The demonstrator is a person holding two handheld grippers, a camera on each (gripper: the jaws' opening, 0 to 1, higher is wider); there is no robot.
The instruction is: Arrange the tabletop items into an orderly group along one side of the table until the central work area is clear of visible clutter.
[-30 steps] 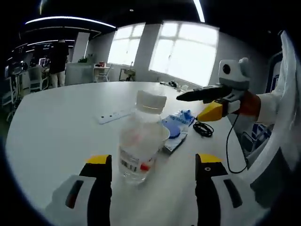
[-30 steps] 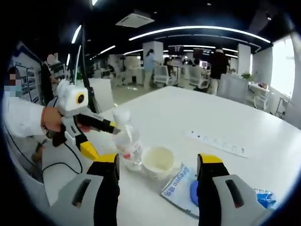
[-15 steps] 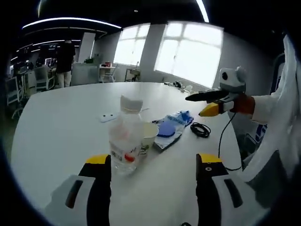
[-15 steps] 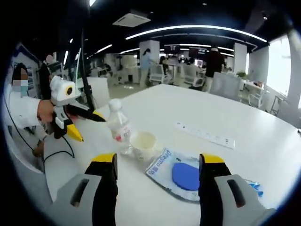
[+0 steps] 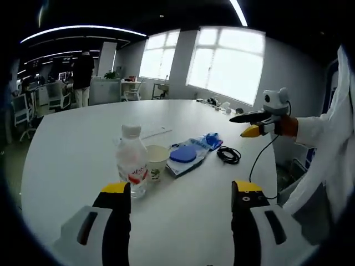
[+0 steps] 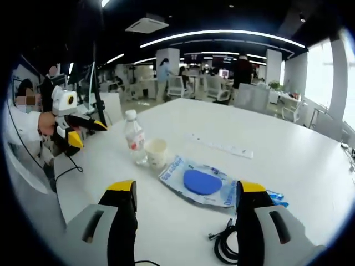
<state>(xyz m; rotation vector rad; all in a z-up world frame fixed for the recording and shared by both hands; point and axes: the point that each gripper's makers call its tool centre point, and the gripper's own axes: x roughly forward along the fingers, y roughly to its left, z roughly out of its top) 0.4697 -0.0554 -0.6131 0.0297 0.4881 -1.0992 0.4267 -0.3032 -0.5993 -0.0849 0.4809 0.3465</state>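
Plastic bottle (image 5: 131, 166), apparently empty, touching paper cup (image 5: 156, 161) on white counter (image 5: 66, 144).
Both jaws open, gripping nothing; cup contents hidden.

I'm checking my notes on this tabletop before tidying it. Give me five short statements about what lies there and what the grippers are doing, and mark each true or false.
1. The clear plastic water bottle with a white cap stands upright. True.
2. The white paper cup lies tipped on its side. False: it stands upright, right beside the bottle.
3. The round blue pad rests on the clear printed plastic bag. True.
4. The left gripper is shut on the bottle. False: its jaws are open and hold nothing.
5. The coiled black cable sits on the white table. True.
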